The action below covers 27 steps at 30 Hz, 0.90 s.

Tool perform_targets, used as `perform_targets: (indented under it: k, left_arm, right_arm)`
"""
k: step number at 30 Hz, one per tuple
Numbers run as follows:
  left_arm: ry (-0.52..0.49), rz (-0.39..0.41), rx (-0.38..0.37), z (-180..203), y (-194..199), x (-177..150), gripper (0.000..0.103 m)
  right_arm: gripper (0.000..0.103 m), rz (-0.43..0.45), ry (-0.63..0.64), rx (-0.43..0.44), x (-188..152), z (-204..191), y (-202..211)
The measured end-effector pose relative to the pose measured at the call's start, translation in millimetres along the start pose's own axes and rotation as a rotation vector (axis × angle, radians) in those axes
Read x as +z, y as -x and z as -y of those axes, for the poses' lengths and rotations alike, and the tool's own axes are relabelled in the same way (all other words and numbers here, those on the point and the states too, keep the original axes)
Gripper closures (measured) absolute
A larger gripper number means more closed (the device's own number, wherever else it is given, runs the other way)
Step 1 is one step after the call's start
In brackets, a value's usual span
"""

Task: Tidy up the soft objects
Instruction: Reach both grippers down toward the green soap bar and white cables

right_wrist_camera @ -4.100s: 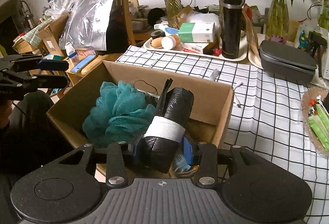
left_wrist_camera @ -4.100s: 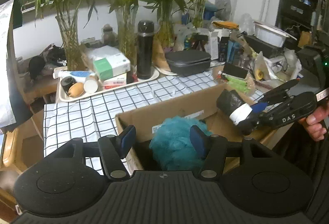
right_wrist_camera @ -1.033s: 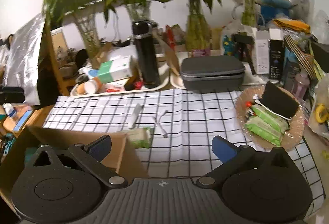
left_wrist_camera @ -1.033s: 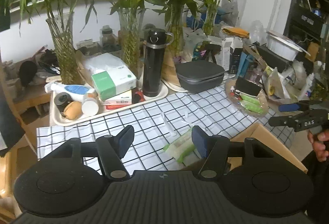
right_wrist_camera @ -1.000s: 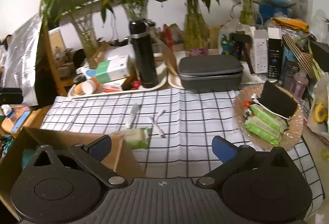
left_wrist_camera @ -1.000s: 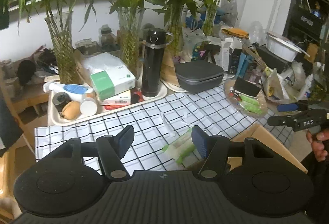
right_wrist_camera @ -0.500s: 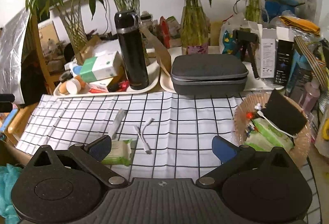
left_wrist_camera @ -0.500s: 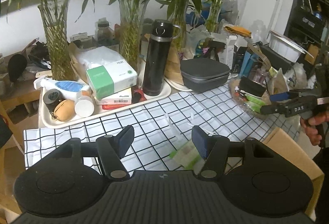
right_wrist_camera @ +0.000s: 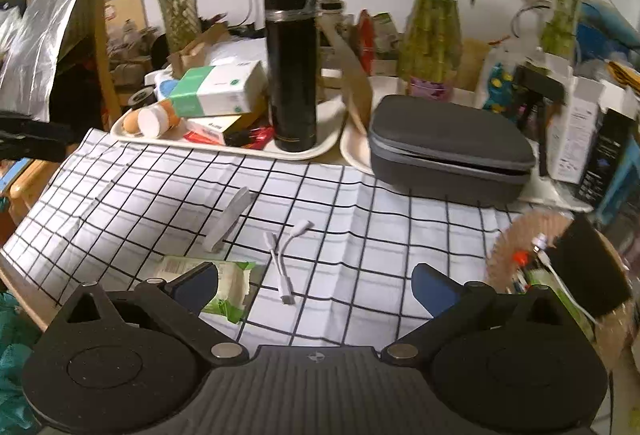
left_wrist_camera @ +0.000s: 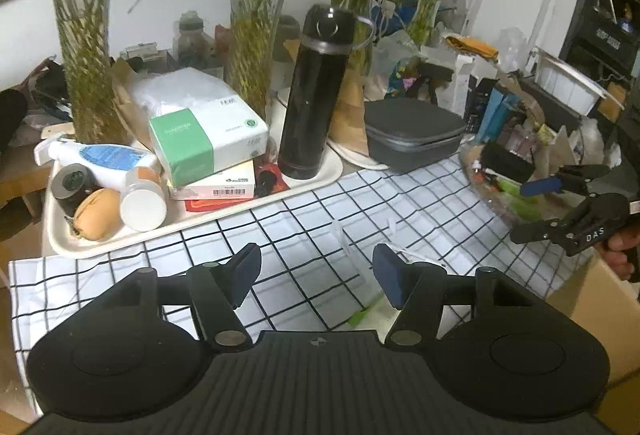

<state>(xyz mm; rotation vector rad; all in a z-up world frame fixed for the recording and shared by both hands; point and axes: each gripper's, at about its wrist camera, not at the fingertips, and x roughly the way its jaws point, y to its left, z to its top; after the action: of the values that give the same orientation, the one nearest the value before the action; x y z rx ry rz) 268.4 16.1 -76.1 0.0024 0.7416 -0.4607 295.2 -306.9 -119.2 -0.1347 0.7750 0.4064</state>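
both tongs are spread apart and hold nothing. the left tongs (left_wrist_camera: 316, 271) hang over the checked cloth (left_wrist_camera: 304, 231) on the desk. the right tongs (right_wrist_camera: 316, 285) hang over the same cloth, and the green and white wipes pack (right_wrist_camera: 224, 285) lies at the lower left of that frame, just behind the left fingertip. a black flask (right_wrist_camera: 291, 63) stands upright on the white tray (right_wrist_camera: 320, 151) in the upper middle.

A cluttered home room: a worktop under a black-and-white checked cloth (right_wrist_camera: 360, 203), tall glass vases of green bamboo stalks (left_wrist_camera: 84, 75) along its back edge, a cream tray of toiletries (left_wrist_camera: 64, 235).
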Motion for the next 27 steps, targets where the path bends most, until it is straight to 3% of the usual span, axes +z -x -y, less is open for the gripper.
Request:
perform_targets:
  k: [2,9,17,27]
  left_arm:
    - [-0.005,-0.004,-0.006,-1.8,-10.6,-0.3,0.042]
    - [-0.026,-0.039,-0.081,-6.2,-50.6,-4.5,0.042]
    - [-0.012,-0.059,-0.143,-12.3,-82.2,-8.0,0.042]
    - [-0.048,-0.049,-0.191,-3.9,-116.9,-13.1,0.043]
  right_arm:
    - [0.009,-0.011,0.023,0.009,0.7,-0.8,-8.4]
    - [0.018,-0.049,0.101,0.072,-0.6,-2.1,-35.6]
    - [0.040,-0.103,0.148,0.108,0.3,3.6,-71.7]
    - [0.046,-0.135,0.207,0.156,1.6,-1.9,-105.2]
